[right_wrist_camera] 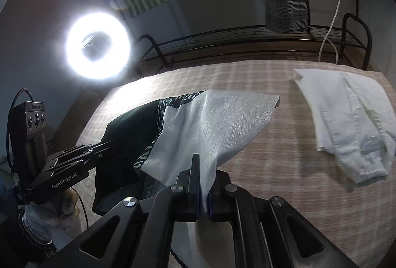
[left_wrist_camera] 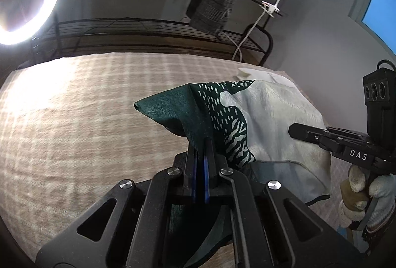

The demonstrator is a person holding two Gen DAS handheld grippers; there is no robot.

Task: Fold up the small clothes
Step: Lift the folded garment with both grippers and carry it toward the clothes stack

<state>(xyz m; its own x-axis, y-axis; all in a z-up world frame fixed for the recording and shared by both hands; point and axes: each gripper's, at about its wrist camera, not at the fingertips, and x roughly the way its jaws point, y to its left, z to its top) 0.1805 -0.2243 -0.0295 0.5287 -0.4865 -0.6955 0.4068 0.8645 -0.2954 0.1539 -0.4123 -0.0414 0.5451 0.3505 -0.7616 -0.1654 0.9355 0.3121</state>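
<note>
We see the left gripper point(left_wrist_camera: 201, 144) clamped on the dark green side of the garment point(left_wrist_camera: 222, 114), cloth pinched between its pads and rising past the tips. The right gripper point(right_wrist_camera: 203, 183) is clamped on the pale grey side, fabric fanning up beyond the fingers. The garment hangs lifted between both, above the checked cover point(left_wrist_camera: 86, 107). Farther right lies a white cloth point(right_wrist_camera: 346, 119); behind, a ring light point(right_wrist_camera: 97, 45).

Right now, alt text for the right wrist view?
Right gripper is shut on the pale half of a green-and-grey garment, lifted over a checked bed cover. Left gripper grips its dark side; folded white clothing lies at right.
</note>
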